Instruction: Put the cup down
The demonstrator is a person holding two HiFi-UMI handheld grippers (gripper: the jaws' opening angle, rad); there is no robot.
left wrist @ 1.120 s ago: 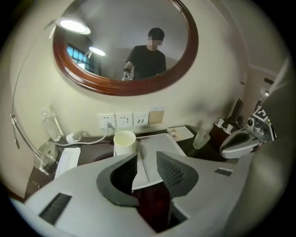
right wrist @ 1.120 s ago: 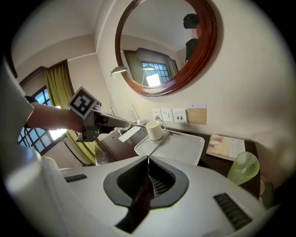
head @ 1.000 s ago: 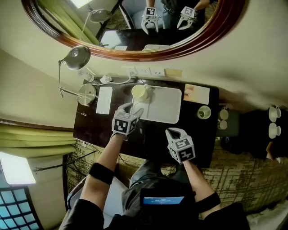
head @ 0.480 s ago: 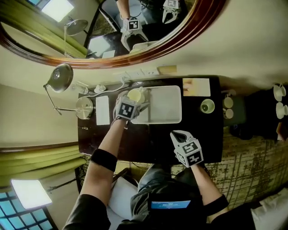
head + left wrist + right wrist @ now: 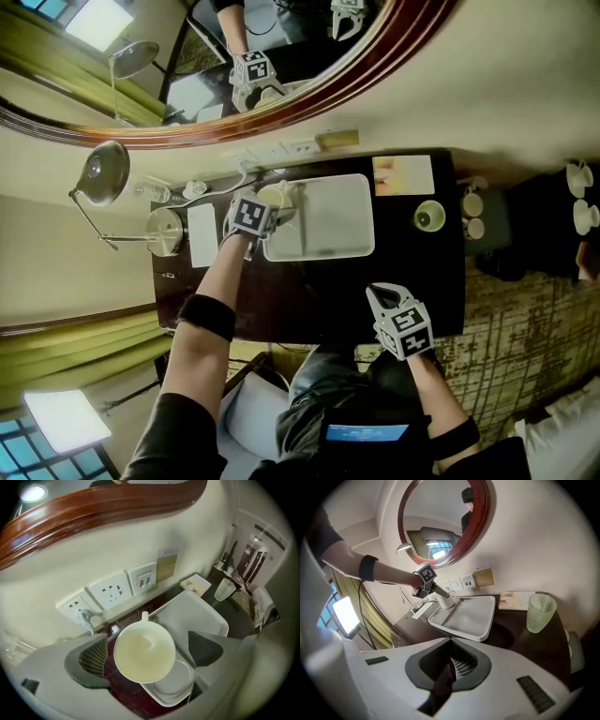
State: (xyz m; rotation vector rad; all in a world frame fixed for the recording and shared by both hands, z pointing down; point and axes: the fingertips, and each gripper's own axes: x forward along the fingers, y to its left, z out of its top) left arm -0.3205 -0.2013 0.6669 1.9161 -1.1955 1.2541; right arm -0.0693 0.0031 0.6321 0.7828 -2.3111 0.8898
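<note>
Letting go with the left gripper (image 5: 262, 208): just been opening those jaws, now flung wide either side of the cup (image 5: 144, 652), no squeeze on it. Standing upright on the corner of the white tray (image 5: 199, 613), hard by the wall sockets (image 5: 115, 590), handle toward the wall. Over to the right gripper (image 5: 378, 291): clenched tight on nothing, low above the near edge of the dark table (image 5: 309, 300), well apart from the tray.
</note>
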